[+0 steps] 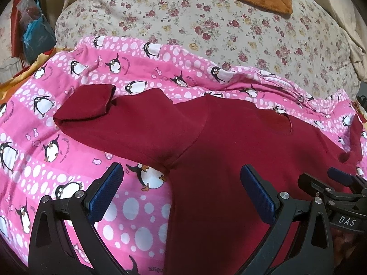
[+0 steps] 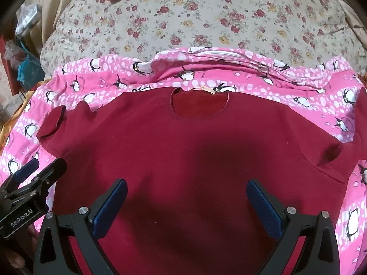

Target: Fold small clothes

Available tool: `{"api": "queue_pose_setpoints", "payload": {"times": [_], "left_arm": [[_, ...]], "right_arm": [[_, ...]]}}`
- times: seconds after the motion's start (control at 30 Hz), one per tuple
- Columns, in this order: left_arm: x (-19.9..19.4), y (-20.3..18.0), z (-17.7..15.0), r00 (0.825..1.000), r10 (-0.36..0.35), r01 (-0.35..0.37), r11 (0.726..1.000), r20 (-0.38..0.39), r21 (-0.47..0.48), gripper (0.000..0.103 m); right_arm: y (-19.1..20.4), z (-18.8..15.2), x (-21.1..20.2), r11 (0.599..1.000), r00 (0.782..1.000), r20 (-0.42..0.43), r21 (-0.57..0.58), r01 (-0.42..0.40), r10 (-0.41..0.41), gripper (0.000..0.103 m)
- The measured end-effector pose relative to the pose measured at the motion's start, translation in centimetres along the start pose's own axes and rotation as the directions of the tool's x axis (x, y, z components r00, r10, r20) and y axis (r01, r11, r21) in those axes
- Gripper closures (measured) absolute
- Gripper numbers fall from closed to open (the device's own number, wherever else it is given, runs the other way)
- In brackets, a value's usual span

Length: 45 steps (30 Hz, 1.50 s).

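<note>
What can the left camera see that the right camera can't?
Only the left camera shows the shirt's left sleeve up close, its cuff folded back, and the armpit seam. Only the right camera shows the whole neck hole, the little label and the other sleeve. Both show the red shirt spread on the pink penguin blanket, the flowery quilt, and both open grippers, left and right.

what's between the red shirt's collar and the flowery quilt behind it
A strip of pink penguin blanket, bunched up with a white zipper edge, lies between the red shirt collar and the flowery quilt. The right wrist view shows it best.
</note>
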<state>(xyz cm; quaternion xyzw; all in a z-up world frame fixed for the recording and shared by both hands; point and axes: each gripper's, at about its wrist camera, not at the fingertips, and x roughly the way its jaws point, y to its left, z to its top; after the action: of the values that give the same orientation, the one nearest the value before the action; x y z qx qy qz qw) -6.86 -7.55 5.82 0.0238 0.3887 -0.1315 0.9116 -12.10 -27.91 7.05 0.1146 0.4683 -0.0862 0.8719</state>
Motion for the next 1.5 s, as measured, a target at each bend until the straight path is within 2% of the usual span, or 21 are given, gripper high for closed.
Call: {"api": "queue_pose_setpoints", "payload": {"times": [0.33,1.1,1.5], "left_arm": [[-0.7,0.1,0.5,0.999,-0.013,0.013,1.000,0.038,-0.004,0.001],[-0.8,0.8,0.6,0.999,0.006,-0.006,1.000,0.042,-0.015,0.001],[-0.7,1.4,0.6,0.999,0.019,-0.017,0.999,0.036,-0.029,0.001]], "right_arm": [[0.5,0.3,-0.2,1.000,1.000,0.010,-0.007,0.008,-0.008,0.000],[1.9,0.5,-0.5,1.000,1.000,0.026,-0.028,0.002,-0.002,0.000],[3.2,0.5,0.2,0.999,1.000,0.002,-0.032,-0.010,0.010,0.000]]}}
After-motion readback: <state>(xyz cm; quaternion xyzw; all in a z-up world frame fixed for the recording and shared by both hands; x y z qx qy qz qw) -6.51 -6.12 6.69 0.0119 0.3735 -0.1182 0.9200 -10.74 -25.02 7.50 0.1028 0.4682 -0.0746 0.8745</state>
